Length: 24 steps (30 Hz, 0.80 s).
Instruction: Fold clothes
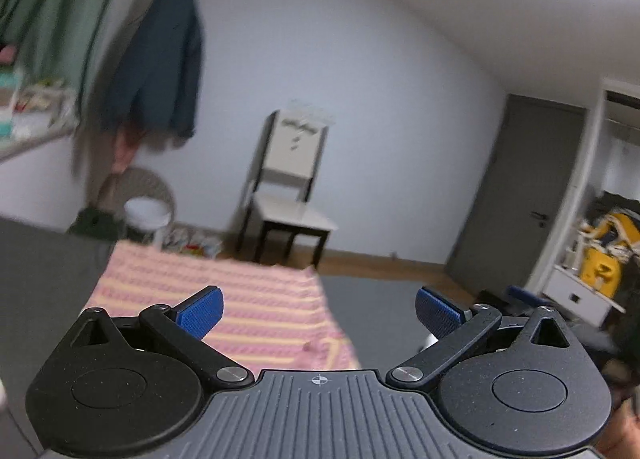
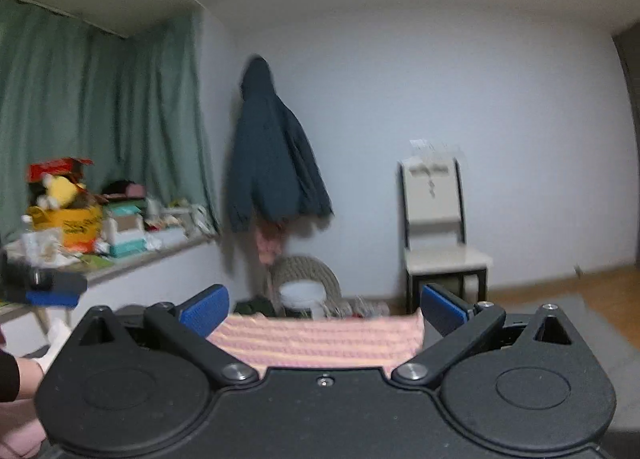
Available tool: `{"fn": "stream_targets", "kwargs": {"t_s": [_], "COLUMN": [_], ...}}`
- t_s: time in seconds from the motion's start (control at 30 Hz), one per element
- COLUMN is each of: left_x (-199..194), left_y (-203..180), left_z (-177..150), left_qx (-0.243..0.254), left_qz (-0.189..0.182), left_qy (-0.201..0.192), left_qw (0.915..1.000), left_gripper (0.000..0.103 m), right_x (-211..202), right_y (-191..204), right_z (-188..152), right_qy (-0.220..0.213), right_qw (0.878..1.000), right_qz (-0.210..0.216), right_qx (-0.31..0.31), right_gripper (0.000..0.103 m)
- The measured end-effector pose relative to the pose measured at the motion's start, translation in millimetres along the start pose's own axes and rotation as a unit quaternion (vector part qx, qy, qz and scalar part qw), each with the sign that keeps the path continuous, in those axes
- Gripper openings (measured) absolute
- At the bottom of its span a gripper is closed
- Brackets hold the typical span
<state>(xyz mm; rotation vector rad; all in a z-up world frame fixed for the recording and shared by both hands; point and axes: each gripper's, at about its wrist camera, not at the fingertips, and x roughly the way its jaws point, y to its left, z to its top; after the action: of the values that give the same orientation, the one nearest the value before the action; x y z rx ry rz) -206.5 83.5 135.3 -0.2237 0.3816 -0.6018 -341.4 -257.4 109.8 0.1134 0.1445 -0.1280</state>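
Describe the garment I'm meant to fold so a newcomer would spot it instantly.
Start at the dark grey surface below both grippers. Spread flat on it lies the pink-and-yellow striped knit garment, ahead of the white chair. Its stripes set it apart from the plain dark blue jacket hanging on the wall.

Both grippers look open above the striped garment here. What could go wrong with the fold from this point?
1. Both views are motion-blurred, so the left gripper and right gripper, both open and empty, may close on the pink-and-yellow striped garment off target.
2. In the left wrist view the garment's near right edge looks rumpled; a fold from here could come out uneven.
3. The garment's far edge seems near the end of the grey surface; a pull might drag it off.
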Motion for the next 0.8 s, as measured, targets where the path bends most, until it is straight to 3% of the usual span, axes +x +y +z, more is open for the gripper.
{"fn": "stream_targets", "kwargs": {"t_s": [0.1,0.2,0.33,0.4,0.47,0.53,0.63,0.73,0.8], "left_x": [35.5,72.8,119.4,140.5,164.6,187.6,210.8,228.8,236.0], "left_y": [34.4,49.7,45.1,30.7,13.3,-3.6,-17.2,-22.0,-21.2], "left_z": [-32.2,-64.0,-103.6,-119.2,-131.0,-142.0,-148.8,-150.6,-148.5], "left_qx": [-0.045,-0.108,-0.119,-0.12,-0.104,-0.081,-0.061,-0.059,-0.059], "left_qz": [0.05,0.086,0.046,0.024,0.006,-0.001,0.013,0.03,0.044], "left_qy": [0.011,0.044,0.088,0.094,0.1,0.112,0.137,0.145,0.142], "left_qw": [0.9977,0.9895,0.9879,0.988,0.9895,0.9904,0.9886,0.9872,0.9871], "left_gripper": [0.103,0.102,0.102,0.097,0.086,0.073,0.061,0.058,0.056], "right_x": [29.7,70.6,139.6,170.3,201.0,218.7,248.9,275.2,282.8], "right_y": [-1.6,-0.6,2.4,-0.2,-7.1,-18.6,-48.8,-74.2,-78.2], "right_z": [-9.0,-14.7,-23.7,-31.4,-41.9,-54.3,-74.4,-88.8,-95.4], "right_qy": [0.056,0.136,0.22,0.262,0.292,0.304,0.33,0.353,0.347], "right_qw": [0.998,0.984,0.957,0.944,0.929,0.915,0.911,0.912,0.912], "right_qz": [-0.019,0.003,0.049,0.068,0.09,0.115,0.132,0.147,0.16], "right_qx": [-0.035,-0.117,-0.181,-0.189,-0.211,-0.238,-0.209,-0.149,-0.149], "right_gripper": [0.103,0.103,0.102,0.093,0.079,0.075,0.057,0.049,0.049]}}
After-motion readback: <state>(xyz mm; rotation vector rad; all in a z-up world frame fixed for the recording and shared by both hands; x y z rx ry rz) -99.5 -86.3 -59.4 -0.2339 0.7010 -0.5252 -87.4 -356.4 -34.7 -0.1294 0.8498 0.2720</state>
